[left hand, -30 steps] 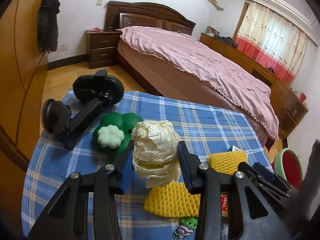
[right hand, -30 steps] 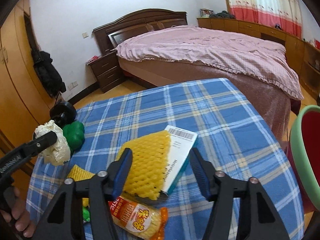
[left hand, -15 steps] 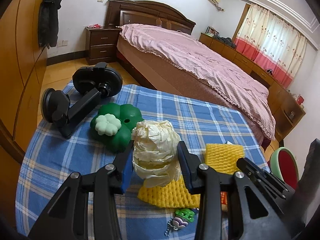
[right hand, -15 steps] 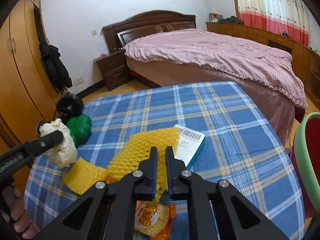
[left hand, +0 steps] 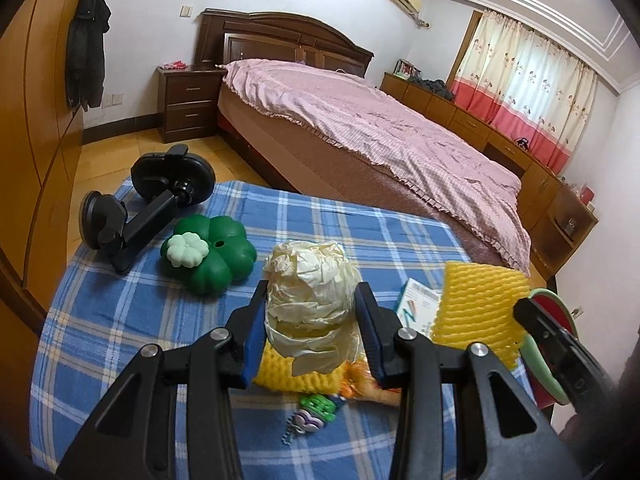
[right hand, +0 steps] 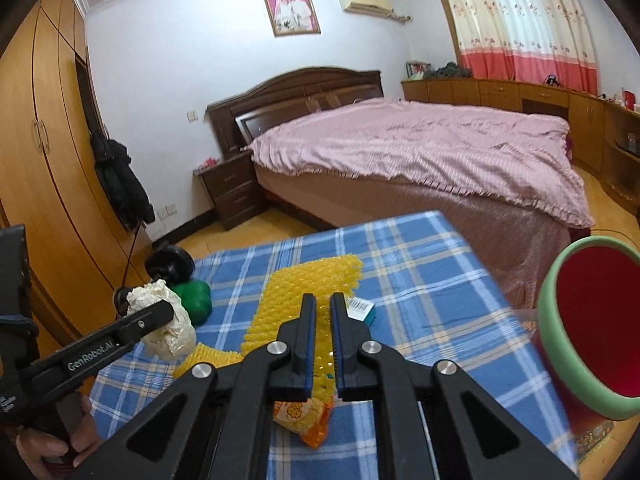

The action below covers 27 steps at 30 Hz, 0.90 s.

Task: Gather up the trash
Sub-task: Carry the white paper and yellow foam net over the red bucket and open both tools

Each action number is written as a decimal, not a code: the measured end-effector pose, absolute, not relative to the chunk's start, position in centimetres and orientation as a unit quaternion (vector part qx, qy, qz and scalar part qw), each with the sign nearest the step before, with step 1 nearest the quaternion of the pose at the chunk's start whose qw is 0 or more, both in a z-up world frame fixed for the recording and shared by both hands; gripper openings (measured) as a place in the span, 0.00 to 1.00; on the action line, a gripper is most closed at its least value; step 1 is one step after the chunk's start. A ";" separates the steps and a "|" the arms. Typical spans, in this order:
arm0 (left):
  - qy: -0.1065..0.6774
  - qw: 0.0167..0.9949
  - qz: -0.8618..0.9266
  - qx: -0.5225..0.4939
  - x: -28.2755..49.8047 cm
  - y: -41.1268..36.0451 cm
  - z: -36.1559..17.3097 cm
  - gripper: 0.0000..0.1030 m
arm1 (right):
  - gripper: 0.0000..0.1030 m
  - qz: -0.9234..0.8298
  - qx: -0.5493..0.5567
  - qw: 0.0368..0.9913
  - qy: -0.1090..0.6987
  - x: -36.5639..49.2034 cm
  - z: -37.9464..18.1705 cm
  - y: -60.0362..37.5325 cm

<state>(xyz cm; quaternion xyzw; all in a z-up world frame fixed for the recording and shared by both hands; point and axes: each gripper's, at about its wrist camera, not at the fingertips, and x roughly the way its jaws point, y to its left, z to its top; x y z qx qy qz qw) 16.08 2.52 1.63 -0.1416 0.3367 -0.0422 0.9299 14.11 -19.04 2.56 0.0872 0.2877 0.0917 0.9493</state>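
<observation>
trash is in both grippers. the left gripper [left hand: 311, 322] is clamped on a crumpled cream paper ball [left hand: 310, 296], its blue-lined fingers [left hand: 253, 334] pressing either side, and the ball is held up off the blue plaid tablecloth [left hand: 120, 320]. from the right wrist camera the same ball [right hand: 166, 326] shows at the tip of the left gripper's black arm, above the left part of the table. the right gripper [right hand: 320, 320] is pinched nearly together on a yellow foam net [right hand: 308, 284], which stands up above the cloth (in the left view it hangs as a yellow sheet [left hand: 478, 304] over the right side of the table, at the tip of the right gripper).

a second piece of yellow foam [left hand: 296, 374] lies flat on the cloth just below the paper ball. an orange snack packet [right hand: 300, 414] lies beside it, under the right gripper. a small white and teal box [left hand: 418, 306] lies on the cloth behind the raised net. a green and purple keychain [left hand: 314, 410] lies near the front edge. further left are a green clover-shaped toy [left hand: 210, 254] and a black phone mount [left hand: 148, 204]. a bin with a green rim and red inside [right hand: 592, 328] stands just off the table's right edge. behind the table is a bed with a pink cover [right hand: 420, 144].
</observation>
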 end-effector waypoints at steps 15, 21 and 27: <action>0.308 0.940 -0.091 -0.120 13.1 -2.5 5.2 0.41 | 0.09 0.046 0.109 0.968 0.221 8.3 6.5 -24.4; 0.302 0.940 -0.120 -0.102 12.5 -5.2 6.2 0.41 | 0.09 0.011 0.127 0.972 0.198 6.2 7.4 -27.3; 0.301 0.936 -0.158 -0.092 12.2 -8.2 7.0 0.41 | 0.09 -0.027 0.141 0.974 0.177 4.2 8.2 -30.4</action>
